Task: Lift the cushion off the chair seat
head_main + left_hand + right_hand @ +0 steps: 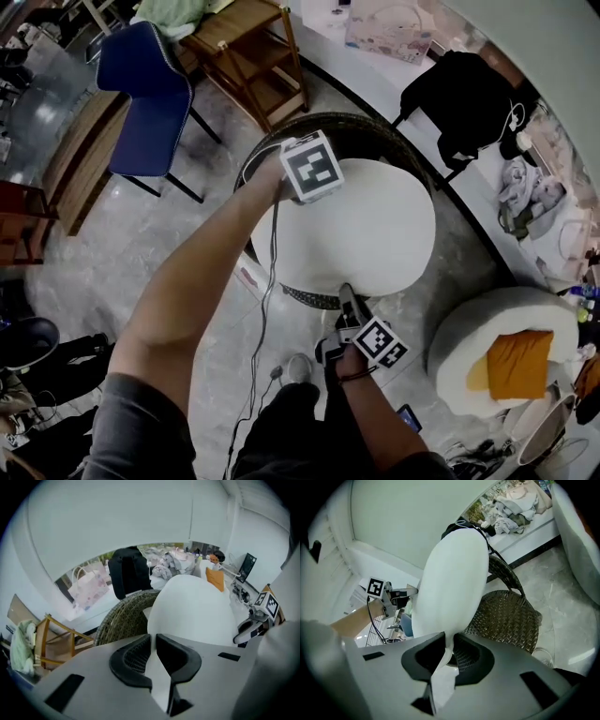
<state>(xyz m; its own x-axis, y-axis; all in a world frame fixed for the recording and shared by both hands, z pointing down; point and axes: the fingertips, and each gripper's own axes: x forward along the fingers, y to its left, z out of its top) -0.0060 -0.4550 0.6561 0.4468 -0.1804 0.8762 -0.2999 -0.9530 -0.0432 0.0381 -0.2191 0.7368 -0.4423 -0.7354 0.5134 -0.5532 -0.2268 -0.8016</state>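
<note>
A round white cushion (361, 230) hangs in the air above the dark wicker chair (352, 127), held by both grippers at opposite edges. My left gripper (286, 192) is shut on the cushion's left edge, and its own view shows the white fabric (194, 609) pinched between the jaws. The right gripper (347, 298) is shut on the near edge. In the right gripper view the cushion (450, 588) stands clear of the woven seat (506, 616), with its fabric caught between the jaws.
A blue chair (145, 103) and a wooden shelf stand (248, 52) are at the back left. A black chair (469, 103) stands behind the wicker one. A white pouf (497, 328) with an orange pillow (520, 364) sits at the right. A cable trails on the floor.
</note>
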